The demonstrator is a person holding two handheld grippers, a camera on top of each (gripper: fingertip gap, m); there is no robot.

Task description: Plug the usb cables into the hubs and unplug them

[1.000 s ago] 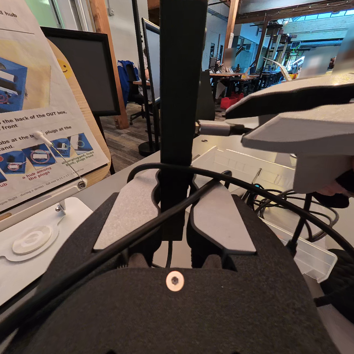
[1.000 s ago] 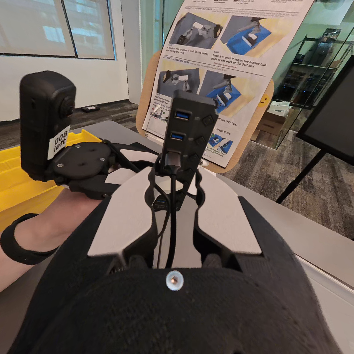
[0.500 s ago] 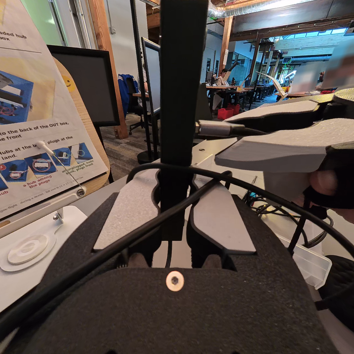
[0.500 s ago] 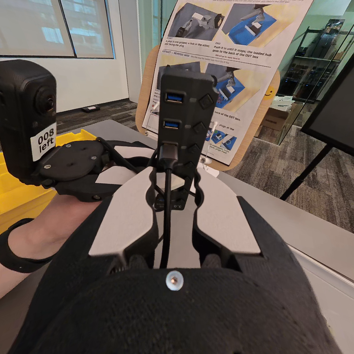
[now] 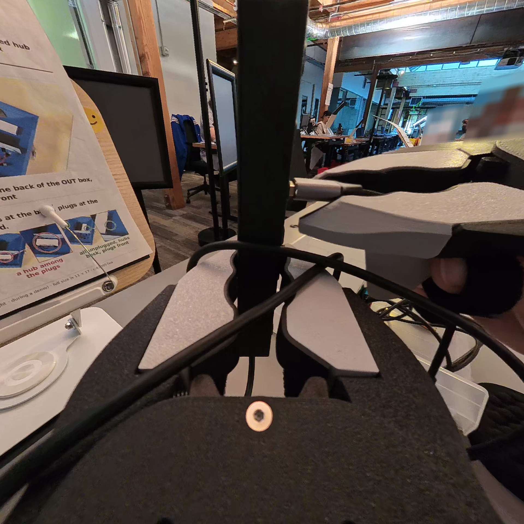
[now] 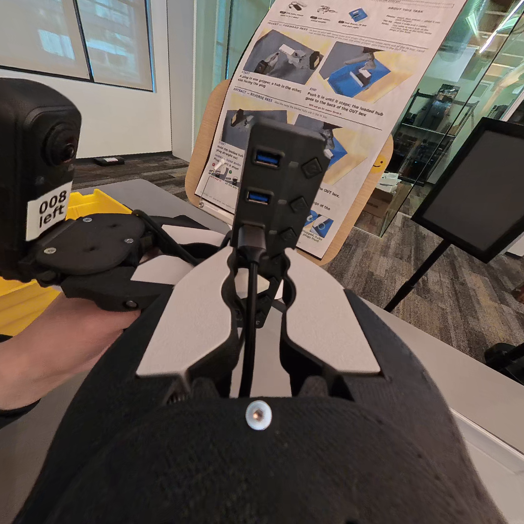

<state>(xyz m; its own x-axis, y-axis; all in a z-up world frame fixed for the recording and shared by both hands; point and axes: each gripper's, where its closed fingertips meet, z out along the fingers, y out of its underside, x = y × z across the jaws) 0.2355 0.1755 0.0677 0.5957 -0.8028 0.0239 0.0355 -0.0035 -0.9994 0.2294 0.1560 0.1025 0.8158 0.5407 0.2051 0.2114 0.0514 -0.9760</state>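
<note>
My left gripper [image 5: 259,261] is shut on a black USB hub [image 5: 263,141] and holds it upright above the table. In the right wrist view the hub [image 6: 283,181] shows two empty blue ports at the top. My right gripper [image 6: 256,263] is shut on a grey USB plug [image 6: 251,238], which sits at the hub's third port. In the left wrist view the right gripper [image 5: 312,198] comes in from the right, and the plug [image 5: 317,188] meets the hub's side with a little of its metal tip showing. A black cable [image 5: 198,348] loops across my left fingers.
An instruction poster on a wooden board [image 6: 326,85] stands behind the hub, on a white base [image 5: 42,368]. A yellow bin [image 6: 93,204] is at the left. A clear plastic bin with black cables [image 5: 459,397] is at the right. A dark screen on a stand [image 6: 476,192] stands beyond the table. My left and right fingertips are right by each other.
Both grippers have shifted a little together, and the hub sits slightly higher and closer in the right wrist view. The plug stays at the same port and both grips are unchanged.
</note>
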